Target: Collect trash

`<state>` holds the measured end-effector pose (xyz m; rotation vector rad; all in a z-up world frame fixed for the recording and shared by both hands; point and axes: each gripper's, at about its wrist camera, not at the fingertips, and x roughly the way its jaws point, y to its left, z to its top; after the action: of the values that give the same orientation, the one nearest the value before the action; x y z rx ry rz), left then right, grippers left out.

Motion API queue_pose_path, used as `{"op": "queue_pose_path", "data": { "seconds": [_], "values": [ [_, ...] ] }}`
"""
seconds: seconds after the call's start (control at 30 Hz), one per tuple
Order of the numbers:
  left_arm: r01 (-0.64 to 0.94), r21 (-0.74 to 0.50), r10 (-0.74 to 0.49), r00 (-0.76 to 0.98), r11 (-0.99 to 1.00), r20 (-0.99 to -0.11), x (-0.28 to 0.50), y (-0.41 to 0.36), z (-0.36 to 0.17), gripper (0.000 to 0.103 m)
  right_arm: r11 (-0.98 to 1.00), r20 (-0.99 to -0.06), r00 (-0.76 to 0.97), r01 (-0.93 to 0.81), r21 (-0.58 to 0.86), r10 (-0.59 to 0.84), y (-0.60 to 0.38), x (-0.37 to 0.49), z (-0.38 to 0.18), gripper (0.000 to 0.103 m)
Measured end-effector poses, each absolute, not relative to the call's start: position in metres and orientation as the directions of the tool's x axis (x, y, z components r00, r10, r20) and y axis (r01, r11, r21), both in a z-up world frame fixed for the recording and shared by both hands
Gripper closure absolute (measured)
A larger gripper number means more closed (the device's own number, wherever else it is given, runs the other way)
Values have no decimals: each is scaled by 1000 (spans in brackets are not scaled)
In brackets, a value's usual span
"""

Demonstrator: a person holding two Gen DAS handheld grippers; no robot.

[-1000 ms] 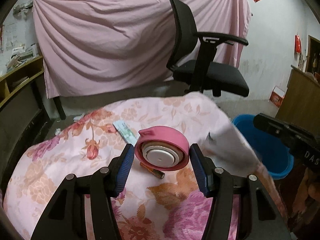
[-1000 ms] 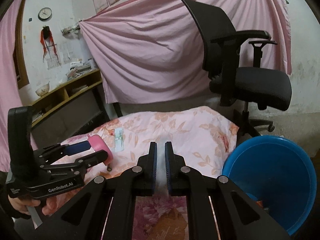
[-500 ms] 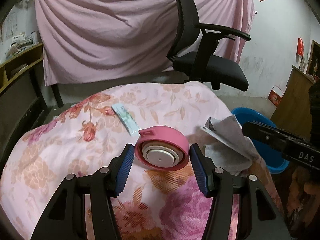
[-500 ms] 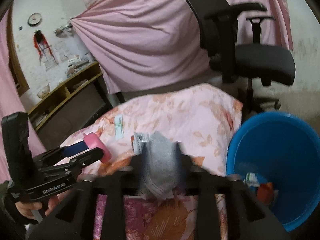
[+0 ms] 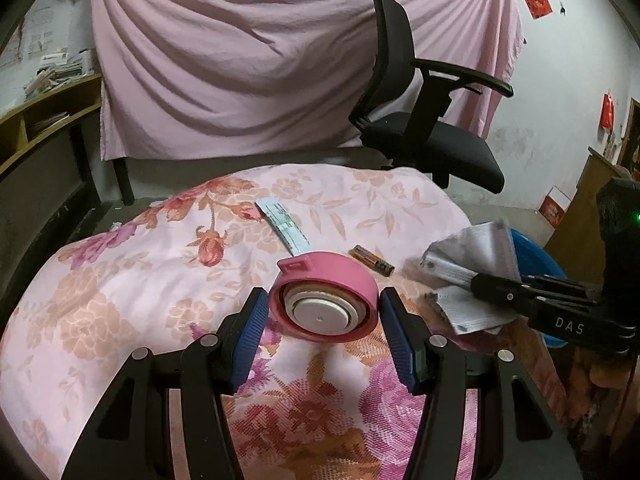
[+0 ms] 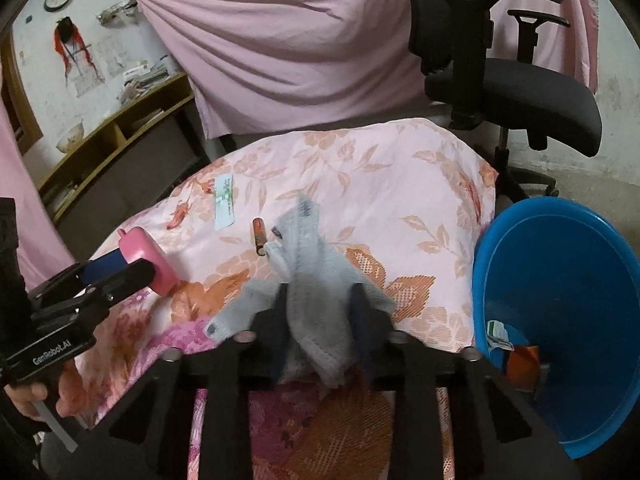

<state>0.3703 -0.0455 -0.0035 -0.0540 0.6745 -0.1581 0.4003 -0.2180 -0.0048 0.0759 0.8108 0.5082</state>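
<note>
Gripping a round pink lid [image 5: 324, 300] between its blue pads [image 5: 248, 336], the left gripper [image 5: 322, 328] stood about half open, its jaws pressed against the lid's two sides and holding it above the flowered cloth [image 5: 120, 288]; the right gripper [image 6: 320, 312] had just been closing, and its jaws were drawn nearly together on a crumpled grey face mask [image 6: 316, 280], which bunched up between the fingers and spilled out to either side; in the left wrist view the mask hung at the right edge of the cloth, just in front of the blue basin [image 6: 560, 280]; the basin sat beside the cloth on the right, with a few scraps of wrapper lying in its bottom; a small battery [image 6: 259, 236] lay on the cloth just beyond the mask, apart from it; farther back a pale paper strip [image 6: 224, 202] lay flat on the cloth; behind the cloth stood a black office chair [image 5: 432, 136] and a pink sheet [image 5: 260, 60] hung across the wall.
</note>
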Motion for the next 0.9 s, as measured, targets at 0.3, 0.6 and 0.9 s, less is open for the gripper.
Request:
{"op": "queue_pose_path", "data": {
  "seconds": [0.3, 0.6, 0.9],
  "values": [
    [148, -98, -177, 828, 984, -533, 362, -63, 27, 52, 869, -507, 707, -419, 263, 494, -237, 382, 27, 94],
    [213, -76, -225, 888, 974, -401, 353, -100, 76, 73, 892, -173, 884, -396, 218, 435, -280, 338, 74, 94],
    [230, -102, -251, 858, 968, -449, 365, -127, 74, 73, 899, -132, 914, -336, 279, 383, -323, 334, 76, 94]
  ]
}}
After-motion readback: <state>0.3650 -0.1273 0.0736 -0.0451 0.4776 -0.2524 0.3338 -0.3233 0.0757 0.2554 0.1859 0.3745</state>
